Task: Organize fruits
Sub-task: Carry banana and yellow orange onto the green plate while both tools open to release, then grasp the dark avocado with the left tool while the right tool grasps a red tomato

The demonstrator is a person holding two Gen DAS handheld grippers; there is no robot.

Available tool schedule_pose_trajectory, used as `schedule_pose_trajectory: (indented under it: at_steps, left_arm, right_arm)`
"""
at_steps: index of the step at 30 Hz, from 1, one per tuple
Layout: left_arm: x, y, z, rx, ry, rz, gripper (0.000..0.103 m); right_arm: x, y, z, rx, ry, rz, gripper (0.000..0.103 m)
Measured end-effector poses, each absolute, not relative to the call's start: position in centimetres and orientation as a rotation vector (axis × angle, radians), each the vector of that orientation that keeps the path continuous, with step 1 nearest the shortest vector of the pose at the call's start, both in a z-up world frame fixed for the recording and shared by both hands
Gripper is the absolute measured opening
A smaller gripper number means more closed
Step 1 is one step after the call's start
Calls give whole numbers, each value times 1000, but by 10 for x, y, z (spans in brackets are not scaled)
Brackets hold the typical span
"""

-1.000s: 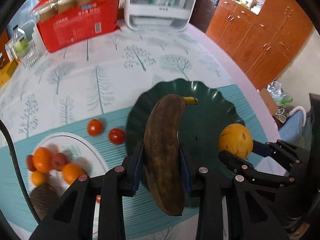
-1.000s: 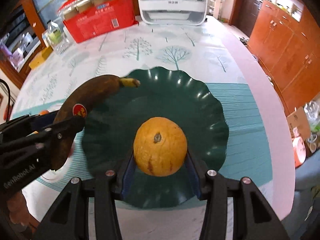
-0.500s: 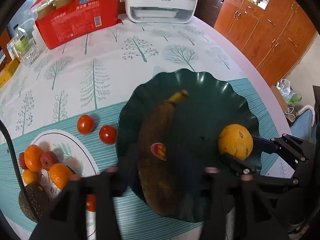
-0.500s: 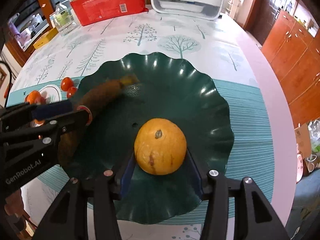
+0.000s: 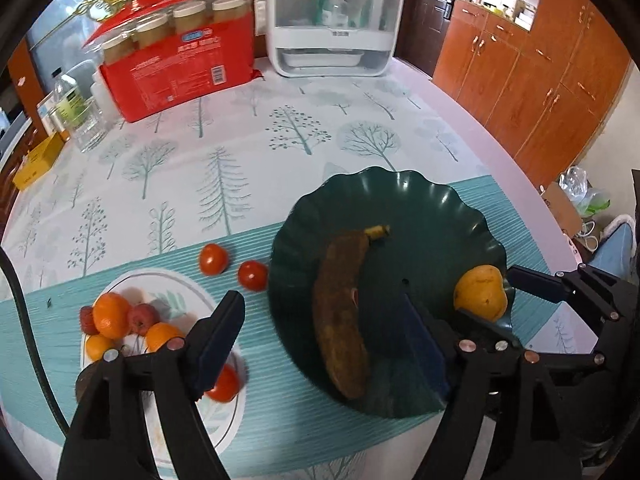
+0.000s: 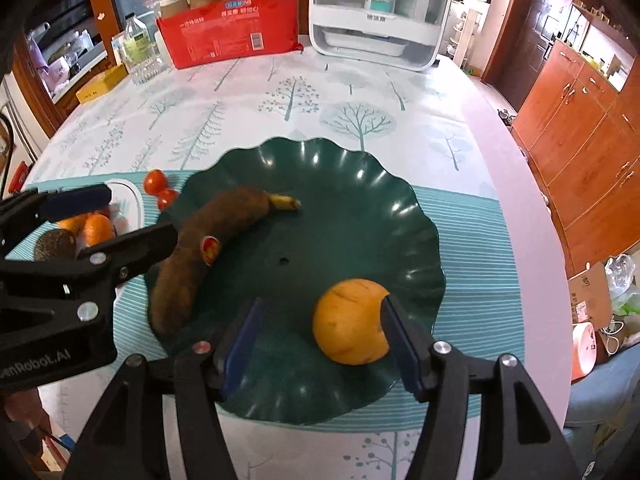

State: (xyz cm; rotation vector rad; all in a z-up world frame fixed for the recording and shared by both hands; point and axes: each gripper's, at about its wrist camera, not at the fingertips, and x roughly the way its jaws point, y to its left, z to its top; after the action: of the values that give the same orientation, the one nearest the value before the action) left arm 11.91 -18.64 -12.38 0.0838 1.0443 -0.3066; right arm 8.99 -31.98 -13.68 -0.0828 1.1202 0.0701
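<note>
Green scalloped plate (image 6: 360, 168), plastic, set on the teal striped part of the worktop (image 5: 240, 152) cloth; it carries two fruits. Item one: banana (image 5: 340, 320), skin gone brown, sticker on its side, lying in the left half of the plate with its yellow stem toward the centre. Item two: orange (image 6: 350, 322), resting on the plate near its right front rim. My left claw (image 5: 320, 328) stands wide apart, one finger over the white plate (image 5: 188, 284), the other over the green plate to the right of the banana, gripping nothing. My right claw (image 6: 320, 336) is also apart; its right pad touches or sits just beside the orange, I cannot tell which, while the left pad is well clear of it. White plate, left of the green one, holds several small oranges (image 5: 112, 314), small red fruits (image 5: 140, 314) and a dark rough-skinned fruit (image 6: 55, 244). Two tomatoes (image 5: 213, 259) lie loose on the cloth between the two plates; a third red one (image 5: 224, 386) sits on the white plate behind my left finger. Back of worktop: red carton of jars (image 5: 180, 64), white appliance (image 5: 332, 20), clear bottle (image 5: 76, 108).
</note>
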Motion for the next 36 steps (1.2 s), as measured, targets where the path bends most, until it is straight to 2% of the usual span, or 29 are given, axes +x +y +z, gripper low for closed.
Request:
schedule_pose_trajectory:
  at_steps: [9, 24, 30, 36]
  left_arm:
    - [96, -134, -94, -5, 1010, -250, 78]
    - [68, -15, -11, -7, 872, -212, 78]
    - [67, 37, -8, -29, 873, -186, 78]
    - [71, 69, -31, -23, 934, -181, 79]
  right_arm:
    - [75, -297, -105, -66, 1087, 91, 62]
    - [47, -226, -44, 28, 1001, 91, 62]
    - [45, -180, -38, 28, 984, 125, 62]
    - [49, -144, -52, 25, 1012, 144, 62]
